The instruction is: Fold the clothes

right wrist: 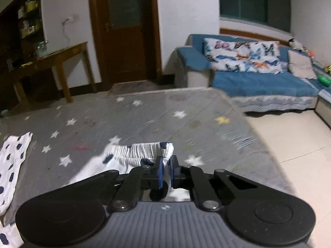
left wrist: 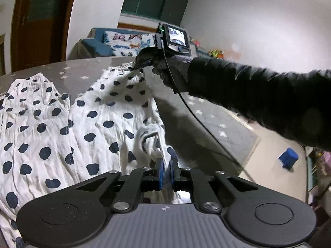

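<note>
White trousers with dark blue dots (left wrist: 99, 111) lie spread on a grey cloth with stars (left wrist: 82, 70). My left gripper (left wrist: 165, 165) is shut on a bunched edge of the trousers at their near right side and lifts it slightly. Farther off, a gloved hand in a dark sleeve holds my right gripper (left wrist: 141, 64), which pinches the far corner of the garment. In the right wrist view my right gripper (right wrist: 165, 163) is shut on the gathered elastic waistband (right wrist: 140, 148). One trouser leg (right wrist: 12, 159) lies flat at the left.
The star-patterned cloth (right wrist: 144, 115) ends at an edge on the right, with pale floor tiles (right wrist: 289, 144) beyond. A blue sofa (right wrist: 258, 82) stands behind, a wooden side table (right wrist: 51, 57) at the left. A black cable (left wrist: 206, 128) hangs from the right gripper. A blue box (left wrist: 288, 158) sits on the floor.
</note>
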`<action>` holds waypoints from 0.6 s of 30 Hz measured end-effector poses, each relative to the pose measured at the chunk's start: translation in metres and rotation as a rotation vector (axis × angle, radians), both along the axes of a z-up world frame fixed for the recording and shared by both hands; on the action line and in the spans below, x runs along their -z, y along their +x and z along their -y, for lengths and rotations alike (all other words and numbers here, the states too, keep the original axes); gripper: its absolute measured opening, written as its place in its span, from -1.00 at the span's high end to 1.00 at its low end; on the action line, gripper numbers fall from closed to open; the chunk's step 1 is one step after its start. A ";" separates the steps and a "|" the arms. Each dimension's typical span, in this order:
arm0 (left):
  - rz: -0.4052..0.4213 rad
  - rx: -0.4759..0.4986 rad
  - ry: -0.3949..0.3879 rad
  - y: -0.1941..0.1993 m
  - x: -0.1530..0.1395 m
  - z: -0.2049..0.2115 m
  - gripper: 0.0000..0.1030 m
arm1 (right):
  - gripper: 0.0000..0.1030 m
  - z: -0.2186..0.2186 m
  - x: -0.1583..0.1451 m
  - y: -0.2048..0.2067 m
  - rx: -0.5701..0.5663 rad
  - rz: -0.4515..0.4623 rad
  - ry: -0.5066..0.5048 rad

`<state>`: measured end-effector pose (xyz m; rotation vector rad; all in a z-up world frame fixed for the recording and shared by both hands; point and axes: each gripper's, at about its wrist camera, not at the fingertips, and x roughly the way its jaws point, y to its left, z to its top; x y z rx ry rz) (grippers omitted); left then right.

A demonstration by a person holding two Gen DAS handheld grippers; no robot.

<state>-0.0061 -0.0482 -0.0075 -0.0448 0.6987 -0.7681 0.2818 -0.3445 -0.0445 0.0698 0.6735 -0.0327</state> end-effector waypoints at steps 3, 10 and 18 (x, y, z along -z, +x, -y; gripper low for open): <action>-0.015 -0.013 -0.045 -0.001 -0.001 -0.012 0.87 | 0.88 0.000 -0.003 -0.002 0.010 -0.044 -0.068; -0.008 -0.088 -0.143 -0.001 -0.012 -0.053 0.88 | 0.88 -0.031 -0.045 0.005 -0.029 0.008 -0.085; -0.019 -0.245 -0.267 -0.006 -0.018 -0.111 0.88 | 0.89 -0.132 -0.083 0.038 -0.160 0.049 -0.138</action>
